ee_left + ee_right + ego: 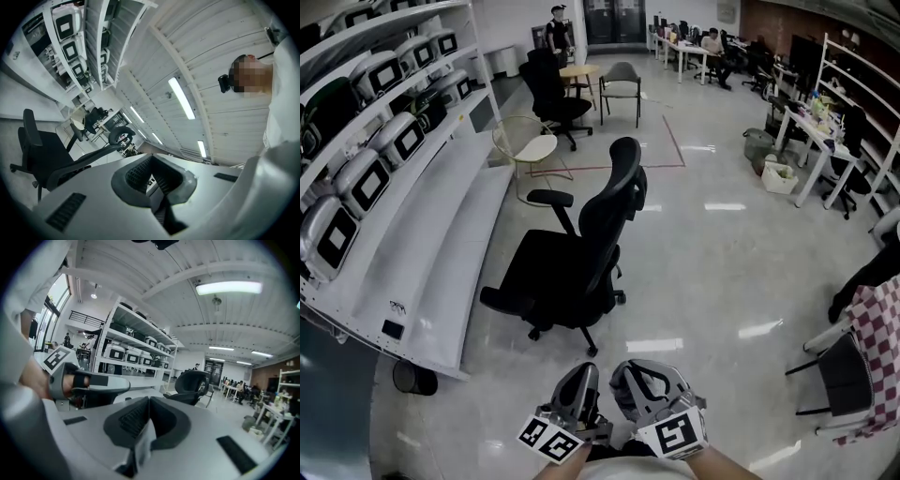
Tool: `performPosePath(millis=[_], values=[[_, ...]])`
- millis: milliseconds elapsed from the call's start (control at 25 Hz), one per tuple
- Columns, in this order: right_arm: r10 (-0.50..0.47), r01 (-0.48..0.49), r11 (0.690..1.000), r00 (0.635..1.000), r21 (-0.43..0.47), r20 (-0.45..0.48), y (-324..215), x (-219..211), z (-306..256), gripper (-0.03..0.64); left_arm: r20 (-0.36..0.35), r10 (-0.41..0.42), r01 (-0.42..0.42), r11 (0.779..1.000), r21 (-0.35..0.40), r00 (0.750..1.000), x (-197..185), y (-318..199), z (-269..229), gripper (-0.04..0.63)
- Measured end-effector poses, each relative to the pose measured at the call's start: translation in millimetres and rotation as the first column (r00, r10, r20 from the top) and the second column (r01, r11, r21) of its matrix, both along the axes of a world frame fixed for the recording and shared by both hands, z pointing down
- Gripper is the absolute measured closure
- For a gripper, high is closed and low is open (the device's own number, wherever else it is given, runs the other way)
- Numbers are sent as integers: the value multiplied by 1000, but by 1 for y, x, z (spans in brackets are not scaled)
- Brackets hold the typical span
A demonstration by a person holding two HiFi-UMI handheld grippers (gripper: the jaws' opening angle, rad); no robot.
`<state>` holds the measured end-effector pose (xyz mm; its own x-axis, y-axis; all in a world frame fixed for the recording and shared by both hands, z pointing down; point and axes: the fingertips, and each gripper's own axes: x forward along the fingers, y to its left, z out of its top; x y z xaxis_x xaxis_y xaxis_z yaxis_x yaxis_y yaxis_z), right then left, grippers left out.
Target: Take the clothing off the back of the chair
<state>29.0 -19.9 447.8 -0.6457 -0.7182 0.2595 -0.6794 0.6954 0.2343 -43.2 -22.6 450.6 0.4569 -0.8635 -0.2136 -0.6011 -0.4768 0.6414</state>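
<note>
Clothing [881, 347]: red-and-white checked cloth, draped over the back of a chair [846, 377] at the right edge of the head view. It hangs with its long axis top to bottom and its lower edge towards the floor. It is ahead and far to the right of the right gripper [639, 377], well apart from both grippers. Only the head view shows it. The right gripper view shows a black office chair [194, 384] straight ahead and the left gripper [578, 382] close at its left. The left gripper view is tilted towards the ceiling, with that black chair low at its left. Both grippers are held low and side by side, almost touching, marker cubes nearest the person, noses forward. Left jaws are pressed together, nothing between them. Right jaws likewise closed and empty.
</note>
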Motion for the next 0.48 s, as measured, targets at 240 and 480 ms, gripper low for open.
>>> performPosePath(millis=[240,480], values=[[40,-40,999,999,34,-6,0,-12,-6,596,-9,33,-33,999,22,999,-14,2,-6,588],[72,-72,997,997,37,8,-5,-40,-13,597,-23,51,-51,998,29,998,-44,8,-8,588]])
